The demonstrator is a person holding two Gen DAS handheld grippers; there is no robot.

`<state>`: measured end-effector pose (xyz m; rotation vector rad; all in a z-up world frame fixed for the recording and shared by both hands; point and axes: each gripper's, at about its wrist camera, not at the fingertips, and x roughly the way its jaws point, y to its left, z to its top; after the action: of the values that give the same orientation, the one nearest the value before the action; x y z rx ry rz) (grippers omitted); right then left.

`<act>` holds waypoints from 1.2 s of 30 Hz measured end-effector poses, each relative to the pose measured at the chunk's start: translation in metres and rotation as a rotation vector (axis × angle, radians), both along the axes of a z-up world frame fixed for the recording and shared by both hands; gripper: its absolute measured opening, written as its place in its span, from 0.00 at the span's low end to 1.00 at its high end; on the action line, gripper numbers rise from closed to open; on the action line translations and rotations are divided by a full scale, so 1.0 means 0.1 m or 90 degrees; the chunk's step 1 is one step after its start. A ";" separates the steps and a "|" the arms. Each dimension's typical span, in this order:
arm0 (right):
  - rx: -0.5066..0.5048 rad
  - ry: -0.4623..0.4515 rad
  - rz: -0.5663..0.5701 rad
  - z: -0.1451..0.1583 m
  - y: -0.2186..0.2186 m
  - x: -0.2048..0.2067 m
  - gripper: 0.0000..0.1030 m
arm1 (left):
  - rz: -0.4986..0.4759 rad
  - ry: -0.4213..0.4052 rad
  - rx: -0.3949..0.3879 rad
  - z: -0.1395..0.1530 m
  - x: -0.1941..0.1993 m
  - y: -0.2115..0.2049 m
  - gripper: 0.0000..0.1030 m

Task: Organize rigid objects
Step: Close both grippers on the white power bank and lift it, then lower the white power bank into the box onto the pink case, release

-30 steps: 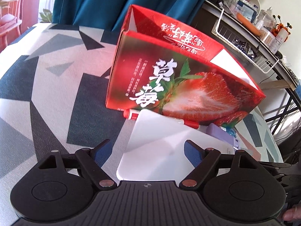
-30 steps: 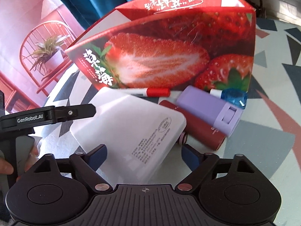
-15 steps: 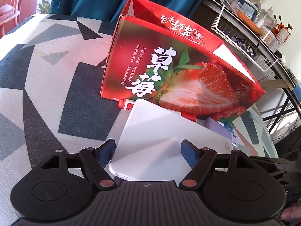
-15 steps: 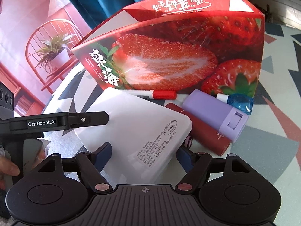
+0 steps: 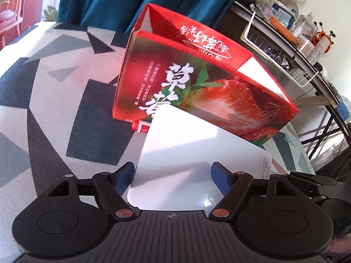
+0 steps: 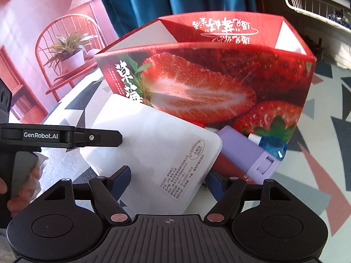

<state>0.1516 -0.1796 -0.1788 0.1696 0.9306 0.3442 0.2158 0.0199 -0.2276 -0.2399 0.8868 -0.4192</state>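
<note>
Both grippers hold the same white flat slab (image 5: 193, 160), one from each end, and it is tilted up off the table (image 5: 43, 100), its far corner rising in front of the red strawberry box (image 5: 197, 81). The left gripper (image 5: 173, 175) has its blue-padded fingers (image 5: 124, 175) closed against the slab's two long edges near one rounded corner; the right gripper (image 6: 169, 179) has its fingers (image 6: 121, 179) pressed on the slab's edges at the end that carries the printed label. The box stands open-topped on the patterned table, just behind the slab, its front face nearly touching the slab's raised edge. Under that face, along the box's bottom edge, lies a red-capped marker (image 5: 140, 128), partly hidden by the slab. In the right wrist view a lilac case (image 6: 250, 151) lies beside the slab's labelled corner, with a dark red tube (image 6: 230, 164) below it and a blue-capped item (image 6: 272, 145) just beyond, against the box. To the left of the box the table is bare right out to its far edge, where a teal curtain (image 5: 105, 0) hangs; to the right a dark shelf with a wire basket (image 5: 278, 52) stands close by.
</note>
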 end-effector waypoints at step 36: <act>-0.003 -0.257 -0.042 1.32 -0.58 0.97 0.48 | 0.021 -0.154 -0.074 1.23 0.81 -0.26 0.67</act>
<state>0.2484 -0.2372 -0.0468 0.1194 0.5264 0.3011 0.2963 -0.0058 -0.1050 -0.3027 0.6219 -0.4595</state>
